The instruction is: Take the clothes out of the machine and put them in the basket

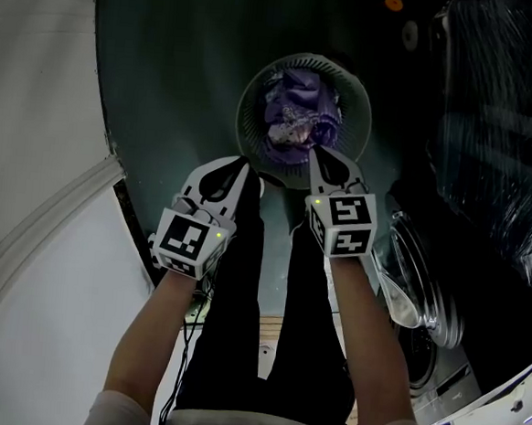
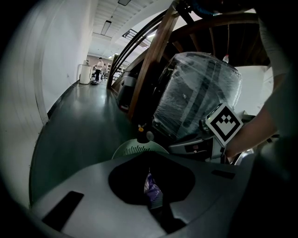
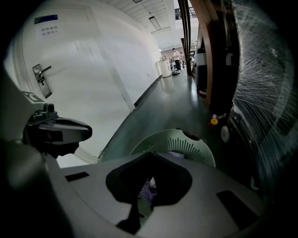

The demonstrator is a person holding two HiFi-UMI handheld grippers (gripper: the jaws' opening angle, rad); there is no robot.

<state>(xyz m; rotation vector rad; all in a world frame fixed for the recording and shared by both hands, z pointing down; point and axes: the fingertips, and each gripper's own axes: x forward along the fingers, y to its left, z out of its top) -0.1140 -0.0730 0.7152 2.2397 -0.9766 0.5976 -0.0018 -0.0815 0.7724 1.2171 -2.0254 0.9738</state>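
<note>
On the dark green floor [image 1: 178, 53], in front of the person's legs [image 1: 241, 297], stands a round pale basket [image 1: 246, 127]. Purple clothes [image 1: 296, 118] already lie inside it, in a loose heap. Both grippers hang just over the near rim of the basket and point down into it. The left gripper [image 1: 244, 164] is at the left part of the rim and its jaws are pressed together. The right gripper [image 1: 315, 154] is near the middle of the rim and its jaws are also pressed together. Each gripper view shows a small piece of purple cloth [image 2: 151, 186] in the dark opening behind the tips. I cannot tell if this cloth is pinched or only lies below in the basket. At the right stands the washing machine [image 1: 442, 368], with its round door [image 1: 407, 282] swung open. A white wall [image 1: 37, 97] is at the left.
</note>
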